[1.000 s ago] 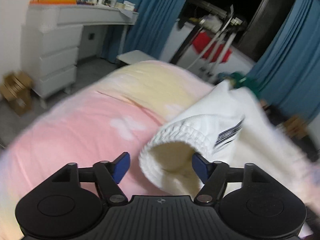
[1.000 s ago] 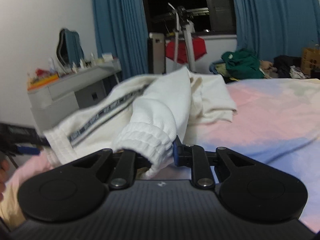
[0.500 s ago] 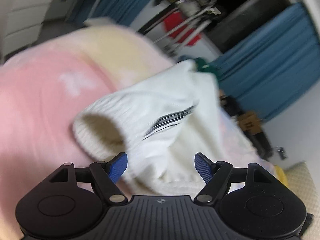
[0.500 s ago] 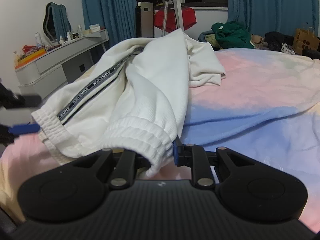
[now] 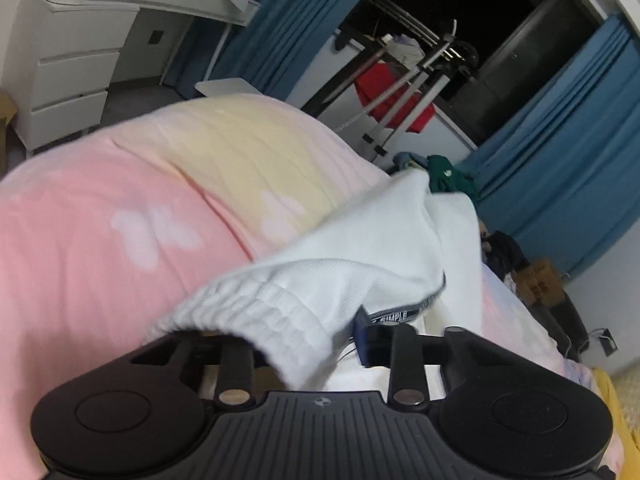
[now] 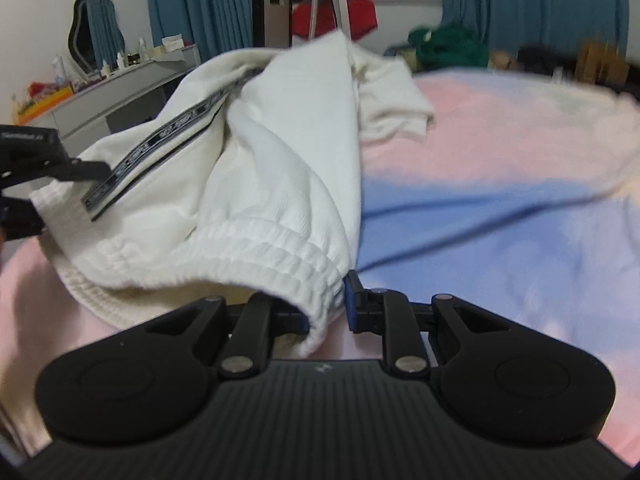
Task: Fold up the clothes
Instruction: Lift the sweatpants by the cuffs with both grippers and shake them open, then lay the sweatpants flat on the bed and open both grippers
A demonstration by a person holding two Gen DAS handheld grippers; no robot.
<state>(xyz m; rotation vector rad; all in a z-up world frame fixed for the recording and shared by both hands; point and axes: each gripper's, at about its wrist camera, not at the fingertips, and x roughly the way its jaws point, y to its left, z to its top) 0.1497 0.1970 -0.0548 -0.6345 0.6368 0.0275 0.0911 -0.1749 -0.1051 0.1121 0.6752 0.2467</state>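
Now left gripper (image 5: 308, 344) fingers, earlier open, clamp white garment (image 5: 360, 264) waistband; right gripper (image 6: 326, 304) still clamped.

A white dresser (image 5: 68, 68) is seen against the wall, blue curtains (image 6: 208, 4) are drawn beside a dark window, and a green heap (image 6: 448, 46) is piled past the bed (image 6: 500, 184).

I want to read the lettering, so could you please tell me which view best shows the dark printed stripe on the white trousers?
The right wrist view: the dark printed stripe runs long and unobstructed. The left wrist view shows only a short piece beside the cuff.
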